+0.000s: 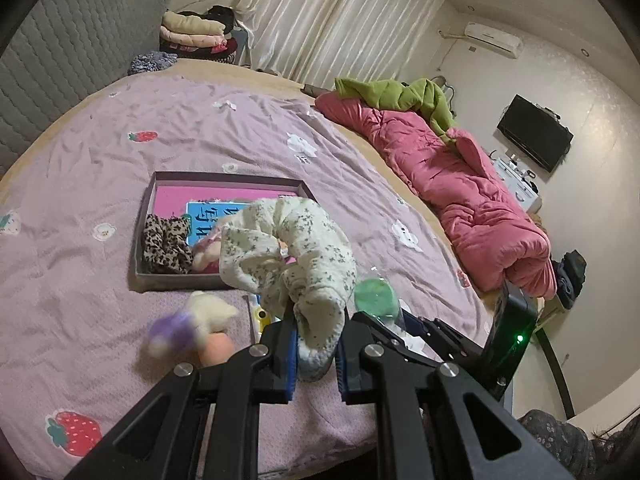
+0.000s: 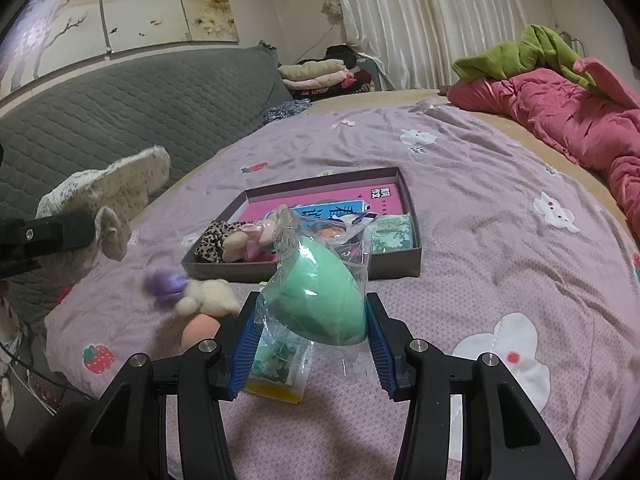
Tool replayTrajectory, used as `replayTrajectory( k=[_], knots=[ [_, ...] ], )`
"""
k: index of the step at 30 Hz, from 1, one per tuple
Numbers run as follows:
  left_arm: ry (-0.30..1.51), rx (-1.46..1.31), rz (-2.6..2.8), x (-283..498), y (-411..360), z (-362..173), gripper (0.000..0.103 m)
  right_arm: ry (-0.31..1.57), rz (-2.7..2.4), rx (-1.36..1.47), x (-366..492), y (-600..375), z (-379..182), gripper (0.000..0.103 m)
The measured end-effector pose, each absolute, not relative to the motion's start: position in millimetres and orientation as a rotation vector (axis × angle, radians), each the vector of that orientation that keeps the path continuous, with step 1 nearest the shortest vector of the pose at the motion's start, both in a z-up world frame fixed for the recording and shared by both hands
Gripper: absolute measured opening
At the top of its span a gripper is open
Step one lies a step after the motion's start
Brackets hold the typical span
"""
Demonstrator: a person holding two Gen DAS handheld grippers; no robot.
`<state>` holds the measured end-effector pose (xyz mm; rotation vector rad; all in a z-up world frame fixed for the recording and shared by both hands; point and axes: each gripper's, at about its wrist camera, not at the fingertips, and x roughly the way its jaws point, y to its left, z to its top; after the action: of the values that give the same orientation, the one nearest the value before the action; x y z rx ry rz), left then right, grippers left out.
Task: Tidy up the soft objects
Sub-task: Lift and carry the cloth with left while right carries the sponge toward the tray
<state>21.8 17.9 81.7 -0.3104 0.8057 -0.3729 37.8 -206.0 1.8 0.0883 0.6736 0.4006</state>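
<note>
Both tongs are loaded. Left gripper stands narrow, its blue pads pinching the lower end of a cream floral scrunchie, which stands up from the jaws in a loose loop. Right gripper stands at mid width, its ribbed pads bearing on the two sides of a green sponge sealed in a clear plastic bag.

Each soft item is held clear of the lilac bedspread, apparently for transfer into the shallow box lying ahead of both tools. That box already contains a leopard scrunchie at its near left corner, a pink-and-beige plush piece just beside it, and a green floral packet at the right wall, all resting on a pink printed sheet.

Items not yet boxed lie on the bedspread between the tools and the box: a cream and purple plush toy, a peach-coloured round item touching it, and a yellow-edged packet under the right tool.

Pose: both tools point forward and downward toward the box. In the right wrist view, the left tool sits at the far left edge, raised, with the scrunchie above its jaws.

Further out: a pink quilt with a green blanket on it, a grey padded headboard, and curtains.
</note>
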Motion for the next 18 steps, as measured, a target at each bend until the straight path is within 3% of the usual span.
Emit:
replayTrajectory(
  k=[18],
  knots=[
    [0.792,-0.315,-0.304,39,43,72,0.015,0.584,0.378,0.081,48,-198,22,0.051]
  ],
)
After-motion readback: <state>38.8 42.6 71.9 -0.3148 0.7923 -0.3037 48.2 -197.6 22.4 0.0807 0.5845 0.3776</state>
